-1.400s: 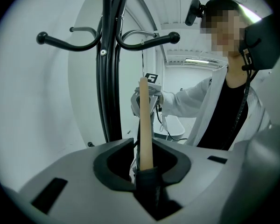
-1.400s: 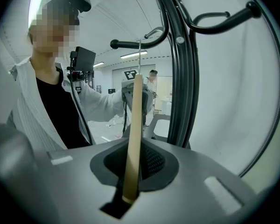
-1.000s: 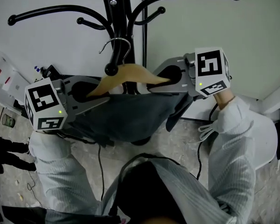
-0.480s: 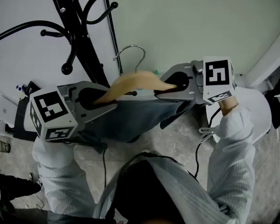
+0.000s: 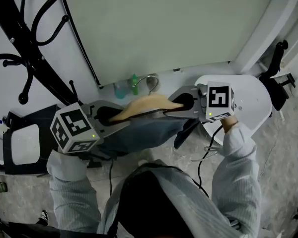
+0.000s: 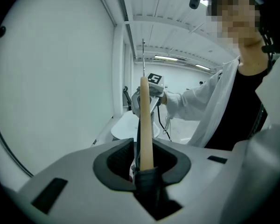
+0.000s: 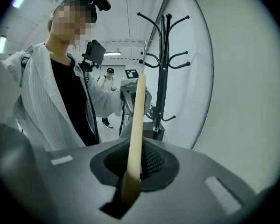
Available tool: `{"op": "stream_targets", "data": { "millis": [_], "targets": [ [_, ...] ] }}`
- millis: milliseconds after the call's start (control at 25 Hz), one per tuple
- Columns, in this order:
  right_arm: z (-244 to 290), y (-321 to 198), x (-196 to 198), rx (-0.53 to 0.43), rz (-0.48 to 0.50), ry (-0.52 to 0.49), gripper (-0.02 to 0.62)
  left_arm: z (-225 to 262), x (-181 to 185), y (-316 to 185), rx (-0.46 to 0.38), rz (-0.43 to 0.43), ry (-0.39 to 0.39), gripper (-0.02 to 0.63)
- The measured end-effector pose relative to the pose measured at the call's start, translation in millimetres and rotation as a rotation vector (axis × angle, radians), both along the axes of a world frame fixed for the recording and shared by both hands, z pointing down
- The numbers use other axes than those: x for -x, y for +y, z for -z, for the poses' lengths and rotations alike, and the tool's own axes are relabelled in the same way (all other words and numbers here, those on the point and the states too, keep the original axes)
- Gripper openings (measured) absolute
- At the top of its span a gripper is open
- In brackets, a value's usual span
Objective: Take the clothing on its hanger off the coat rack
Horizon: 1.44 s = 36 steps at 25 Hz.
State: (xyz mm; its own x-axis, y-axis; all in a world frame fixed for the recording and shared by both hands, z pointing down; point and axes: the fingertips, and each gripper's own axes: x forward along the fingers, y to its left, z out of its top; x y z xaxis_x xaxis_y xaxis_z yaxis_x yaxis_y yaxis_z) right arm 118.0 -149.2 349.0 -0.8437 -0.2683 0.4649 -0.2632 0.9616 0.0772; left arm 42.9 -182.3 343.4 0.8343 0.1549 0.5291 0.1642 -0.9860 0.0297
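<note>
One pale wooden hanger (image 5: 145,104) carrying one dark grey garment (image 5: 144,132) spans two grippers: left gripper (image 5: 112,117) and right gripper (image 5: 182,103) each clamp one end.

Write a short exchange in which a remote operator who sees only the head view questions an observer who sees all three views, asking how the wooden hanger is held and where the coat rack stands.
Operator: Is the left hand-held gripper actually gripping the wooden hanger?
Observer: Yes. Its own view shows the jaws shut on the hanger's end, with the dark clothing bunched right at the jaws.
Operator: I see only part of the coat rack. Is anything hanging from its top?
Observer: No. The right gripper view shows the rack upright beyond the left hand-held gripper, its top hooks bare.
</note>
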Motion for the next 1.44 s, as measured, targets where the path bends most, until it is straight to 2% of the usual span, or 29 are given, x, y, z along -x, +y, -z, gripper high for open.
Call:
{"op": "stream_targets", "data": {
  "millis": [120, 360, 640, 1440],
  "targets": [
    [-13, 11, -22, -0.001, -0.038, 0.0, 0.031, -13, -23, 10, 0.016, -0.029, -0.005, 0.089],
    [-33, 4, -37, 0.014, -0.077, -0.001, 0.029, -33, -39, 1, 0.043, -0.057, -0.015, 0.089],
    [-41, 1, -50, 0.029, -0.066, -0.015, 0.029, -40, -52, -3, 0.047, -0.058, -0.03, 0.089],
    [-42, -26, -22, 0.024, -0.007, 0.009, 0.029, -43, -21, -24, 0.056, -0.008, -0.016, 0.089]
  ]
}}
